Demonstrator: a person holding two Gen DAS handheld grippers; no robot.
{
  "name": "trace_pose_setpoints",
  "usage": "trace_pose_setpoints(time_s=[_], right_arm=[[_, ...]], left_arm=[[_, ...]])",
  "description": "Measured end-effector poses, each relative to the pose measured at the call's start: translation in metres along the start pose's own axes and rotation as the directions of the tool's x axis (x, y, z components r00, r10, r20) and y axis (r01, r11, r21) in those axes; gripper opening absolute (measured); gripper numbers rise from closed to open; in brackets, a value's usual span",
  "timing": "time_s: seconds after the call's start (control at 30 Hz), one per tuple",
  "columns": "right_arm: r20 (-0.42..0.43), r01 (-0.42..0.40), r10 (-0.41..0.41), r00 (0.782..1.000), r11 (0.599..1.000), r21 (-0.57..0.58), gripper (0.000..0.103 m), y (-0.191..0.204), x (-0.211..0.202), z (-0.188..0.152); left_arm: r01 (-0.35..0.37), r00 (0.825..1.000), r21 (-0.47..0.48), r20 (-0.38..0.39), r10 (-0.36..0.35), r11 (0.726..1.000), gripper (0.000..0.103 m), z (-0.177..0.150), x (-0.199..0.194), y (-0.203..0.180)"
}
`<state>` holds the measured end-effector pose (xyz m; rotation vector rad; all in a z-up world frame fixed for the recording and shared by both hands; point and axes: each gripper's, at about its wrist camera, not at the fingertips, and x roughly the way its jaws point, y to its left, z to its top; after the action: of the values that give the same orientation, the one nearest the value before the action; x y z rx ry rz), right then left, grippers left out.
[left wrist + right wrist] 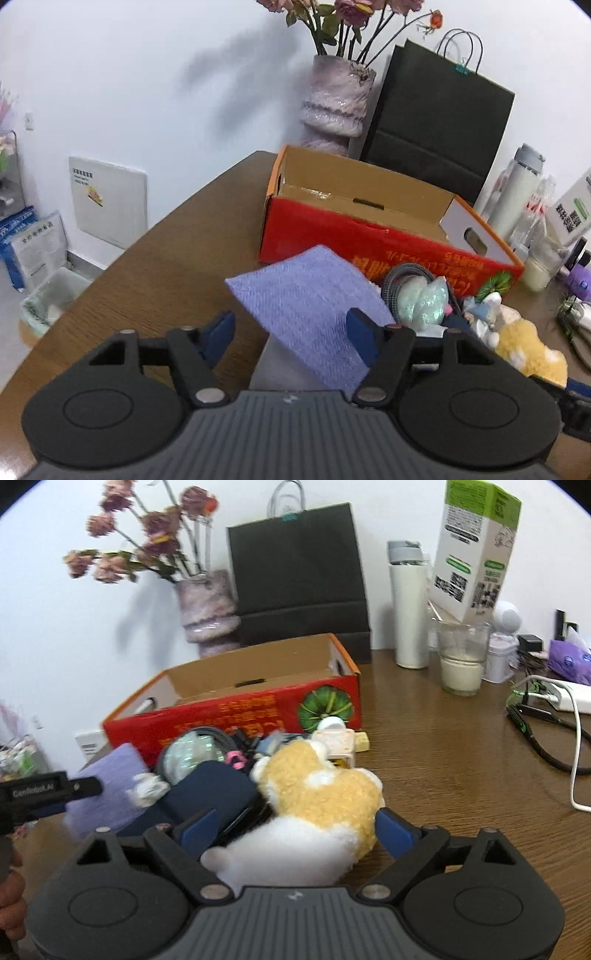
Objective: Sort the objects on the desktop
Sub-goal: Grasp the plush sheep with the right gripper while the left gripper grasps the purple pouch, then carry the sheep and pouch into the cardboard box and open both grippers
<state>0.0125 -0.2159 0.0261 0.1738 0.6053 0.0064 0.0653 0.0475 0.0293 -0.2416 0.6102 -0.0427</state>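
A red cardboard box (369,240) with an open top stands on the brown desk (147,266); it also shows in the right wrist view (236,709). A pile of small objects lies in front of it. My left gripper (291,332) is open, its jaws on either side of a purple cloth (310,306) that lies on a grey block. My right gripper (295,829) is open around a yellow and white plush toy (317,801), its blue pads beside the toy's flanks. A dark blue pouch (210,790) and a shiny green ball (188,757) lie next to the toy.
A vase of dried flowers (336,99) and a black paper bag (439,118) stand behind the box. A white bottle (410,613), a glass of milk (461,661), a carton (476,550) and cables (546,716) are at the right. The desk's left edge (110,258) drops to the floor.
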Motion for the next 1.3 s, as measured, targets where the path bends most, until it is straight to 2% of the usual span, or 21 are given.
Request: trace_pose_setpoints(time_s=[0.03, 0.07, 0.1, 0.13, 0.23, 0.27, 0.3, 0.37, 0.4, 0.47, 0.53, 0.67, 0.77, 0.83, 0.87, 0.9, 0.97, 1.03, 1.13, 1.23, 1.3], right_arm=[[-0.002, 0.03, -0.03, 1.0, 0.999, -0.022, 0.079, 0.003, 0.003, 0.0], [0.003, 0.061, -0.061, 0.998, 0.997, -0.053, 0.062, 0.005, 0.002, 0.001], [0.019, 0.086, -0.084, 0.996, 0.992, -0.088, 0.052, 0.004, -0.001, 0.001], [0.033, 0.1, -0.096, 0.995, 0.988, -0.122, 0.051, 0.002, -0.004, 0.002], [0.065, 0.221, -0.211, 0.975, 0.951, -0.215, 0.051, -0.001, -0.007, 0.005], [0.076, 0.241, -0.23, 0.97, 0.945, -0.221, 0.054, -0.001, -0.01, 0.007], [0.08, 0.227, -0.215, 0.973, 0.95, -0.212, 0.069, -0.003, -0.012, 0.009], [0.034, 0.142, -0.138, 0.99, 0.975, -0.169, 0.084, -0.009, -0.01, 0.011], [0.015, 0.118, -0.118, 0.993, 0.98, -0.161, 0.084, -0.011, -0.006, 0.009], [0.03, 0.168, -0.165, 0.986, 0.961, -0.219, 0.083, -0.008, -0.001, 0.004], [0.043, 0.184, -0.179, 0.983, 0.941, -0.283, 0.08, -0.005, 0.0, 0.0], [0.038, 0.127, -0.122, 0.992, 0.922, -0.366, 0.087, -0.016, -0.006, -0.002], [-0.001, 0.101, -0.109, 0.994, 0.929, -0.356, 0.082, -0.029, 0.002, -0.001], [-0.032, 0.062, -0.074, 0.997, 0.958, -0.279, 0.069, -0.041, 0.008, 0.001], [-0.041, 0.051, -0.062, 0.997, 0.97, -0.237, 0.05, -0.047, 0.01, 0.002], [-0.053, 0.038, -0.049, 0.997, 0.98, -0.196, 0.046, -0.052, 0.012, 0.002], [-0.065, 0.004, -0.013, 0.998, 0.99, -0.139, 0.044, -0.057, 0.008, 0.004], [-0.055, -0.063, 0.058, 0.997, 0.993, -0.101, 0.044, -0.057, -0.006, 0.011], [0.039, -0.122, 0.126, 0.991, 0.989, -0.088, 0.044, -0.047, -0.033, 0.033], [0.111, -0.122, 0.136, 0.984, 0.985, -0.122, 0.044, -0.029, -0.04, 0.065], [0.131, -0.094, 0.115, 0.985, 0.983, -0.156, 0.045, -0.019, -0.028, 0.087]], left_arm=[[0.012, 1.0, -0.019, -0.003, -0.012, 1.0, 0.046, 0.003, 0.001, 0.003], [0.022, 1.0, -0.037, -0.001, -0.023, 0.999, 0.04, 0.005, 0.001, 0.006], [0.027, 1.0, -0.048, 0.006, -0.027, 0.998, 0.025, 0.008, 0.001, 0.008], [0.031, 0.999, -0.043, 0.017, -0.03, 0.999, 0.014, 0.01, 0.0, 0.009], [0.046, 0.998, -0.022, 0.047, -0.045, 0.999, 0.007, 0.016, -0.006, 0.012], [0.055, 0.997, -0.024, 0.057, -0.053, 0.998, 0.006, 0.018, -0.008, 0.013], [0.063, 0.996, -0.025, 0.068, -0.061, 0.998, 0.005, 0.019, -0.009, 0.013], [0.068, 0.995, -0.018, 0.077, -0.067, 0.997, 0.003, 0.022, -0.009, 0.011], [0.067, 0.995, -0.017, 0.077, -0.066, 0.998, 0.003, 0.023, -0.012, 0.01], [0.086, 0.992, -0.013, 0.092, -0.084, 0.996, 0.003, 0.025, -0.016, 0.008], [0.118, 0.986, -0.008, 0.118, -0.117, 0.993, 0.002, 0.029, -0.028, 0.006], [0.155, 0.972, 0.045, 0.171, -0.16, 0.987, 0.002, 0.041, -0.05, -0.003], [0.161, 0.969, 0.059, 0.182, -0.169, 0.985, 0.002, 0.049, -0.059, -0.013], [0.167, 0.966, 0.062, 0.189, -0.176, 0.984, 0.002, 0.052, -0.063, -0.018], [0.174, 0.963, 0.07, 0.195, -0.184, 0.982, 0.002, 0.054, -0.065, -0.02], [0.181, 0.961, 0.077, 0.2, -0.193, 0.98, 0.002, 0.056, -0.067, -0.022], [0.208, 0.954, 0.089, 0.201, -0.222, 0.974, 0.002, 0.062, -0.071, -0.024], [0.238, 0.946, 0.089, 0.207, -0.252, 0.967, 0.002, 0.07, -0.073, -0.023], [0.27, 0.936, 0.108, 0.206, -0.287, 0.957, 0.002, 0.091, -0.074, -0.027], [0.283, 0.924, 0.172, 0.216, -0.316, 0.944, 0.002, 0.119, -0.066, -0.039], [0.242, 0.936, 0.199, 0.21, -0.282, 0.95, 0.002, 0.136, -0.049, -0.051]])
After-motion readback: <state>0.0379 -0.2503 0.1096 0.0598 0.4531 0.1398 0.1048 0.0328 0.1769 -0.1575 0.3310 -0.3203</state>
